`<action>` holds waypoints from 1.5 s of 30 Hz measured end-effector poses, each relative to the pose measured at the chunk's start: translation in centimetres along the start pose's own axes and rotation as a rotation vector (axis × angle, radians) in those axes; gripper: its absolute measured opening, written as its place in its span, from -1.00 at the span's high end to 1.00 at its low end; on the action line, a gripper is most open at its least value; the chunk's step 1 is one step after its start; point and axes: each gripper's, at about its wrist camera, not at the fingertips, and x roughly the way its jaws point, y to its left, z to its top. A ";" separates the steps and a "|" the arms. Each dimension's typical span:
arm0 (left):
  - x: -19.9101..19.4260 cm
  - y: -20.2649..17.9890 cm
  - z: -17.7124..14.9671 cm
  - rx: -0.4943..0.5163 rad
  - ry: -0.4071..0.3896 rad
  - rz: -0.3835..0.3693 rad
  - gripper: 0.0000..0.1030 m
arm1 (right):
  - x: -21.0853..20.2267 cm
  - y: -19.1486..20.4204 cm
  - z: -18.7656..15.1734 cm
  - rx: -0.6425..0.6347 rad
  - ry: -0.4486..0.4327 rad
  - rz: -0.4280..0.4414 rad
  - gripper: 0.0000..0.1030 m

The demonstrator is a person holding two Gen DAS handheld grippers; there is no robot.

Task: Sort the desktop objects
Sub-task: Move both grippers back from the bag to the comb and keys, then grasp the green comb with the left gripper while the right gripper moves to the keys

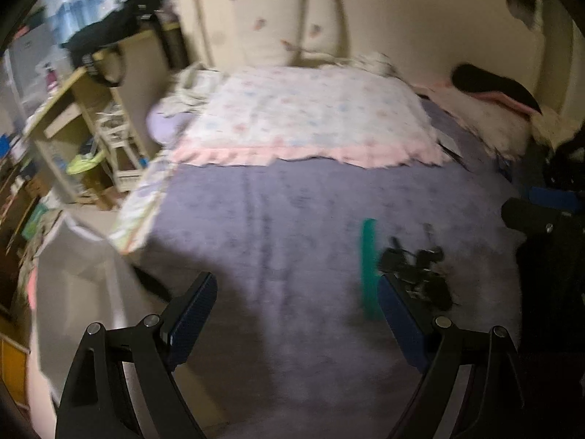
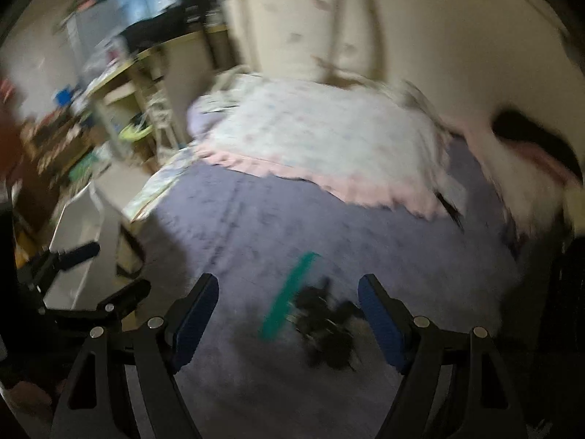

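Sorting looks unstarted: comb (image 2: 289, 294) and black clips (image 2: 327, 325) lie together on the bed (image 2: 256, 226), at 12 o'clock of the right claw (image 2: 289, 314); both it and the left claw (image 1: 296, 314) gape wide, empty.

Dim bedroom: purple bedspread (image 1: 278, 219), floral pink-edged quilt (image 1: 310, 120), cream wall (image 1: 420, 18), cluttered wooden shelves (image 1: 73, 117) at left.
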 end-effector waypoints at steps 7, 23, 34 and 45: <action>4.8 -4.4 -1.1 0.073 0.072 -0.063 -0.72 | 2.2 -6.5 -3.3 0.085 0.074 -0.052 -0.50; 14.8 -5.5 -3.7 0.074 0.203 -0.124 -0.69 | 11.9 -9.1 -6.1 0.037 0.231 -0.103 -0.20; 16.8 -5.0 -5.0 0.095 0.214 -0.134 -0.75 | 15.4 -9.9 -6.6 0.061 0.303 -0.123 -0.08; 15.6 -4.8 -4.6 0.084 0.221 -0.190 0.53 | 15.3 -9.3 -6.3 0.069 0.301 -0.100 -0.08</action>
